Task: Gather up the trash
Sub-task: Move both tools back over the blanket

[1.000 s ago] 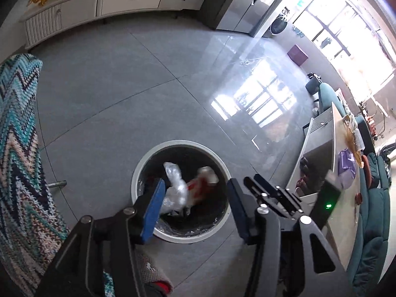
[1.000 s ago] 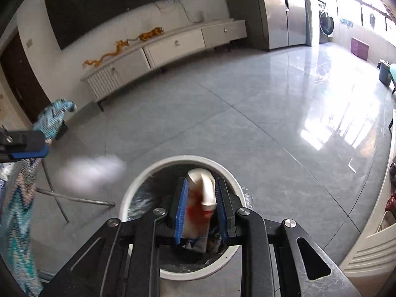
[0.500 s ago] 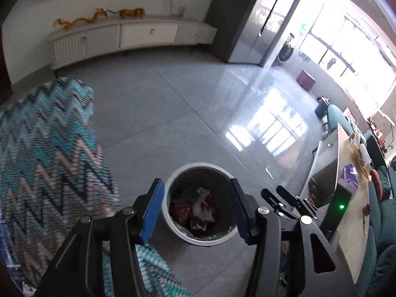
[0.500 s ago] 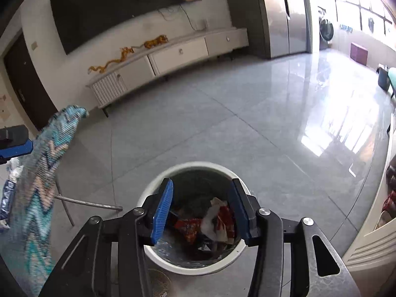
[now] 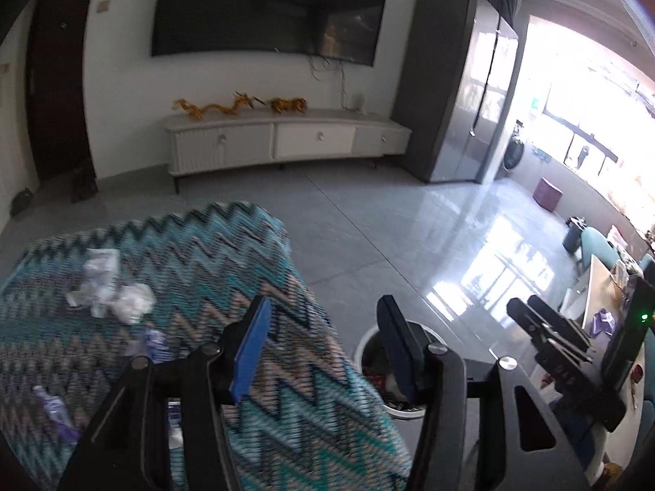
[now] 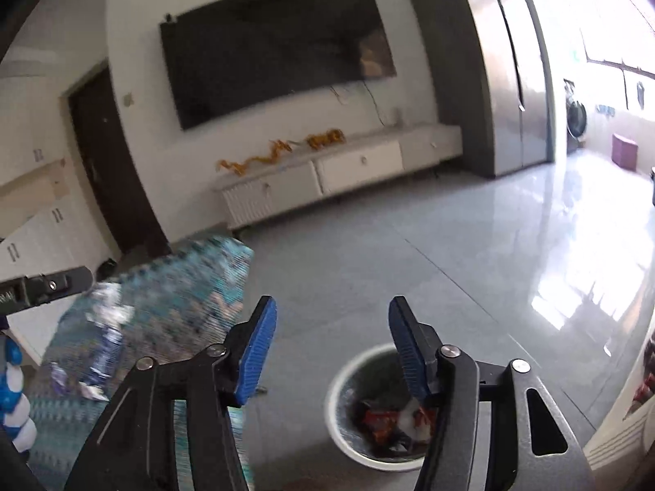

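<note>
A white round trash bin (image 6: 342, 429) stands on the grey floor with red and white wrappers (image 6: 382, 419) inside; it also shows in the left wrist view (image 5: 364, 347). My left gripper (image 5: 323, 352) is open and empty above the edge of a table with a zigzag teal cloth (image 5: 213, 253). Crumpled white tissues (image 5: 110, 294) and purple wrappers (image 5: 55, 411) lie on that cloth. My right gripper (image 6: 331, 347) is open and empty, raised above the bin. Blurred trash (image 6: 104, 339) lies on the cloth in the right wrist view.
A white TV cabinet (image 5: 286, 143) and a dark TV (image 5: 266, 8) stand at the far wall. A grey fridge (image 5: 462, 90) stands at the right. A low table and teal sofa (image 5: 597, 286) are at the far right. Open grey floor lies beyond the bin.
My right gripper opened and dropped its red and white wrapper into the bin. Both grippers then lifted and tilted up, and the left swung over the cloth-covered table.
</note>
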`<state>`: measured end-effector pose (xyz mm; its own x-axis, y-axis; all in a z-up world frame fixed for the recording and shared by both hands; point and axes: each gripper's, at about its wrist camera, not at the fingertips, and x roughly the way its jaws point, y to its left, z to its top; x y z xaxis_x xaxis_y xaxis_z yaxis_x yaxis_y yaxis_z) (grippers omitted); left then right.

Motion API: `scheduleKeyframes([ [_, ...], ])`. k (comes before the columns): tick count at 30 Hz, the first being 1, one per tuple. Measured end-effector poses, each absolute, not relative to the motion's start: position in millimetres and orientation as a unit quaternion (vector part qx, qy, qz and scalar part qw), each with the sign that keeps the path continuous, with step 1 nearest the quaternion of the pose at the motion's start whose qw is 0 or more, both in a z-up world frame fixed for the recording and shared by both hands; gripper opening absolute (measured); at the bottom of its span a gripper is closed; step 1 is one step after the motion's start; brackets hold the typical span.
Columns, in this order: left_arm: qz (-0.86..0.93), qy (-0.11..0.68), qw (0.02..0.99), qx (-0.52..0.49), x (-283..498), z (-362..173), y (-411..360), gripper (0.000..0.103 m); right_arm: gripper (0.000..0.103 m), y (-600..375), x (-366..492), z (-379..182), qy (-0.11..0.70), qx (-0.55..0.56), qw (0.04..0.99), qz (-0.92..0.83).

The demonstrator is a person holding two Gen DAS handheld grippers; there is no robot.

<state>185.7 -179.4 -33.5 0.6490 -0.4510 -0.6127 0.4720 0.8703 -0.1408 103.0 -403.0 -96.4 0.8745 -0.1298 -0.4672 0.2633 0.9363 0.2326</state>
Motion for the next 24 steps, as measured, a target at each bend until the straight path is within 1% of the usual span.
scheduleKeyframes([
  [2, -0.231, 0.310, 0.922, 0.009, 176, -22, -153, 0.066, 0.064, -389, 100, -84, 0.218, 0.139, 0.962, -0.092],
  [6, -0.183, 0.277, 0.943, -0.007, 160, -3, -99, 0.070, 0.067, -356, 93, -62, 0.200, 0.126, 0.969, -0.072],
  [8, -0.166, 0.269, 0.949, -0.017, 154, 2, -75, 0.072, 0.072, -340, 89, -52, 0.192, 0.119, 0.972, -0.065],
  [9, -0.156, 0.265, 0.951, -0.022, 151, 4, -62, 0.073, 0.073, -331, 88, -48, 0.190, 0.117, 0.973, -0.062],
  [11, -0.141, 0.255, 0.956, -0.029, 144, 6, -39, 0.073, 0.079, -316, 87, -42, 0.188, 0.114, 0.974, -0.059],
  [14, -0.118, 0.241, 0.963, -0.038, 134, 9, -6, 0.074, 0.082, -294, 91, -36, 0.193, 0.107, 0.974, -0.053],
  [24, -0.067, 0.233, 0.966, -0.095, 118, -7, 98, 0.074, 0.084, -209, 109, -26, 0.221, 0.050, 0.974, -0.011],
])
